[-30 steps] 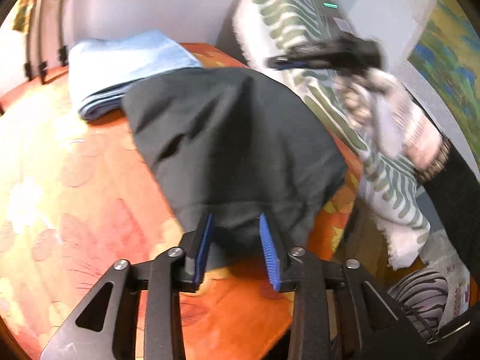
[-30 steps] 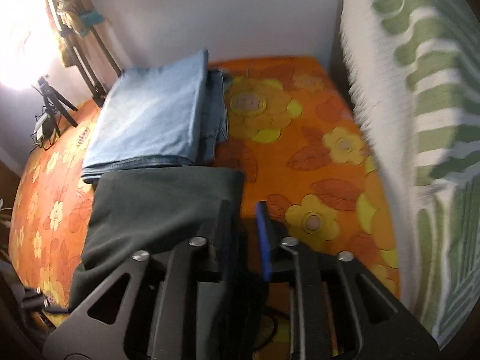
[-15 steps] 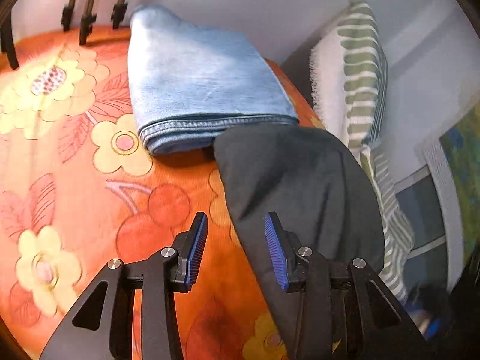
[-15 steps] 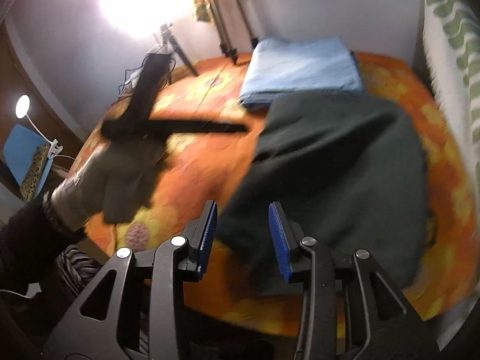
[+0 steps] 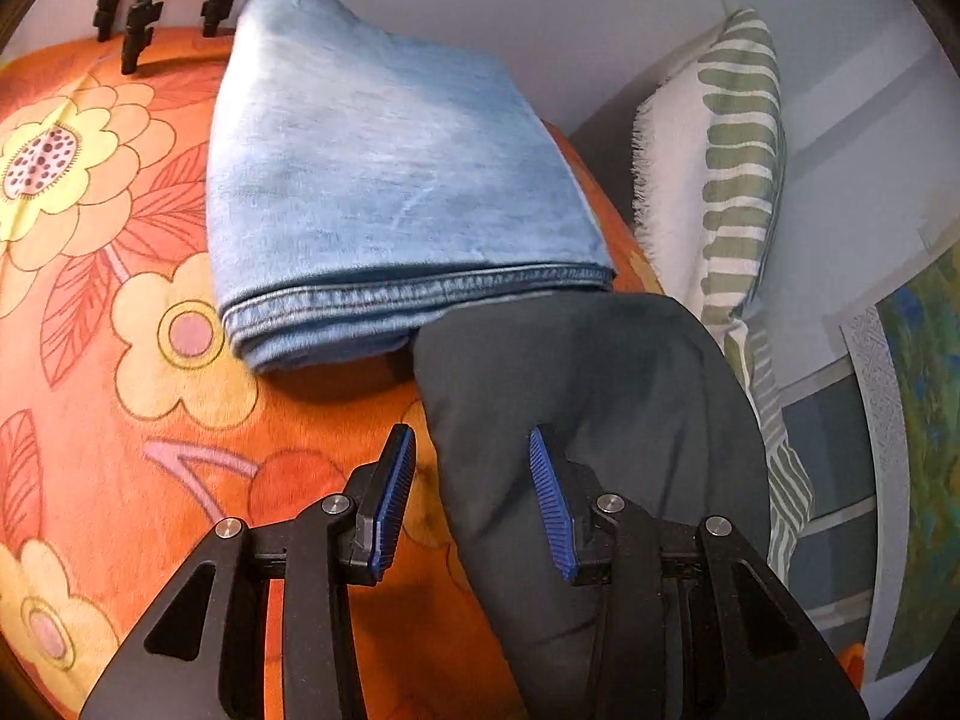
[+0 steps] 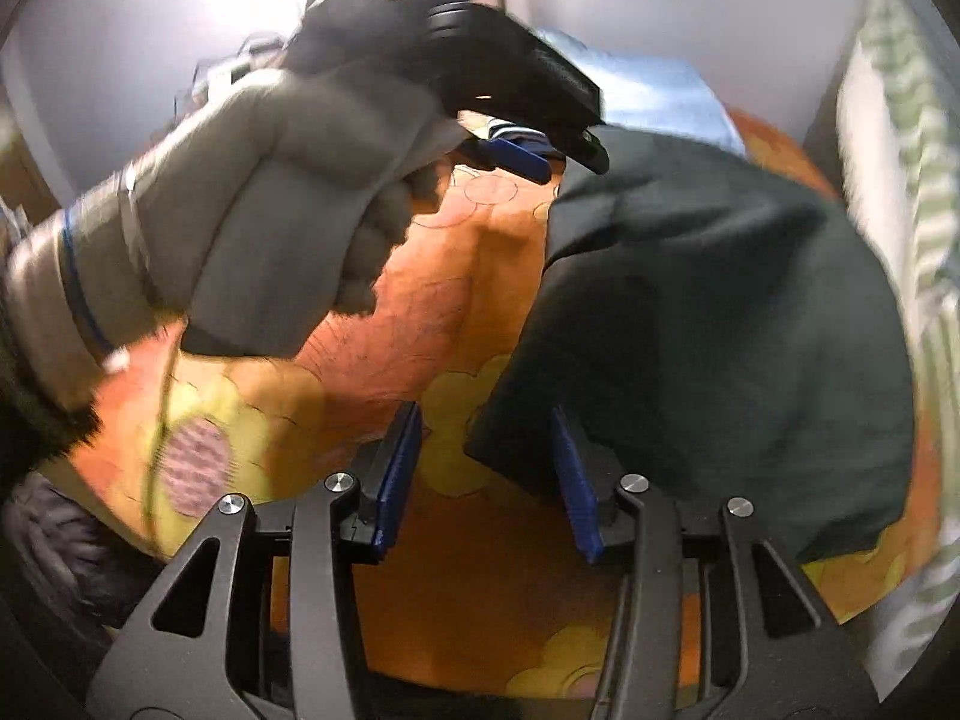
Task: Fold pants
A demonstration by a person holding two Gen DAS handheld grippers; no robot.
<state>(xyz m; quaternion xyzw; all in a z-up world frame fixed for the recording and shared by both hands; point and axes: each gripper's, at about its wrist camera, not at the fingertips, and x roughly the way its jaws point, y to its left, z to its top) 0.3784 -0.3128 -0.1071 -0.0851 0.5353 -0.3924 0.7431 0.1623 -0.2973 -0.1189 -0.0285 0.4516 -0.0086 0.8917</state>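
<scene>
The left tool (image 5: 471, 501) has edged closer – both tools spread, empty – dark pants (image 5: 606, 414) edge between its pads.

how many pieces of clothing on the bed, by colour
Light blue jeans, folded: 1
Dark pants, folded, lying against the jeans' near edge: 1
Total: 2
Both lie on the orange floral bedspread; neither the left gripper nor the right gripper holds either one.
</scene>
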